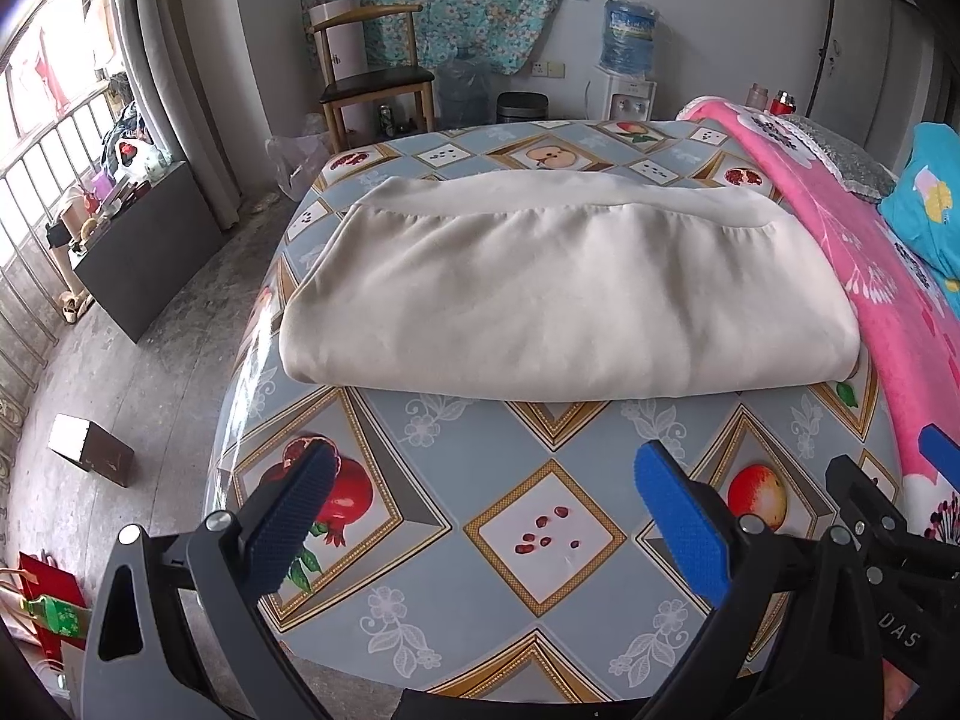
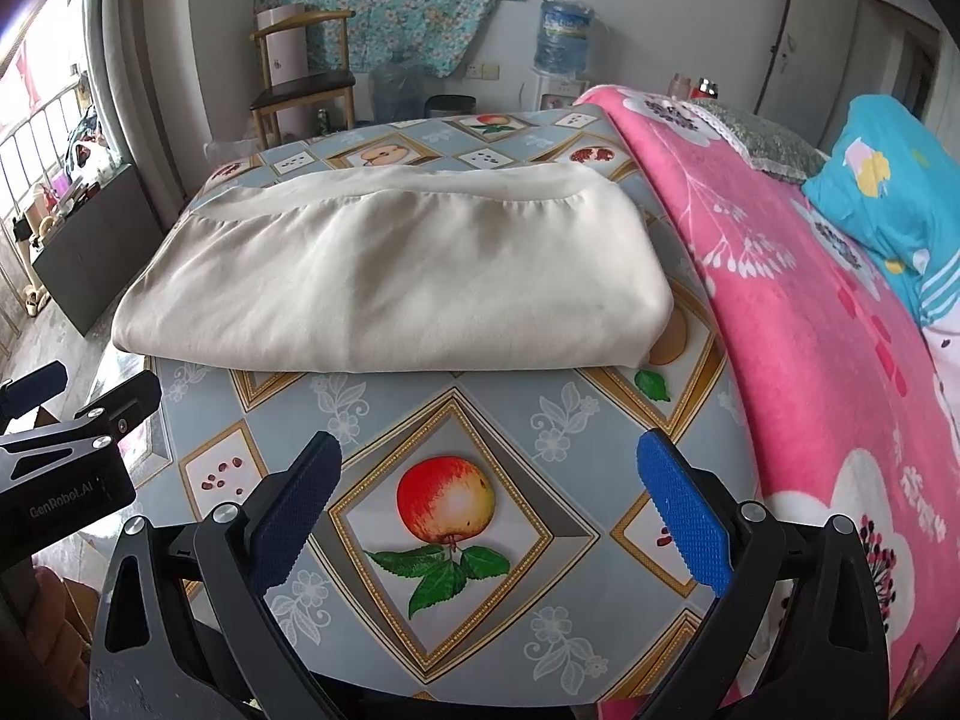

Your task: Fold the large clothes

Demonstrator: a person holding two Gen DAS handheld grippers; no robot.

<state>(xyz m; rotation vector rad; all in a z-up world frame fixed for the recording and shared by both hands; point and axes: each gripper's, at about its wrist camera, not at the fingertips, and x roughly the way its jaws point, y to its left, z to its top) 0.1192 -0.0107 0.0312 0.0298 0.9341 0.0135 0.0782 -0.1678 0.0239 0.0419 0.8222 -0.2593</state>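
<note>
A cream garment (image 1: 558, 294) lies folded into a thick rectangle across the middle of the table (image 1: 540, 540), which has a fruit-patterned cloth; it also shows in the right wrist view (image 2: 390, 276). My left gripper (image 1: 486, 516) is open and empty, held over the table's near part, short of the garment's near fold. My right gripper (image 2: 489, 510) is open and empty, also over the near part of the table (image 2: 540, 420), to the right of the left one. The right gripper's edge shows in the left wrist view (image 1: 936, 450).
A pink flowered blanket (image 2: 810, 330) and a blue pillow (image 2: 894, 192) lie along the table's right side. A wooden chair (image 1: 372, 78), a water dispenser (image 1: 627, 60) and a bin stand beyond the far edge. A dark cabinet (image 1: 144, 252) and a box (image 1: 90, 450) sit on the floor at left.
</note>
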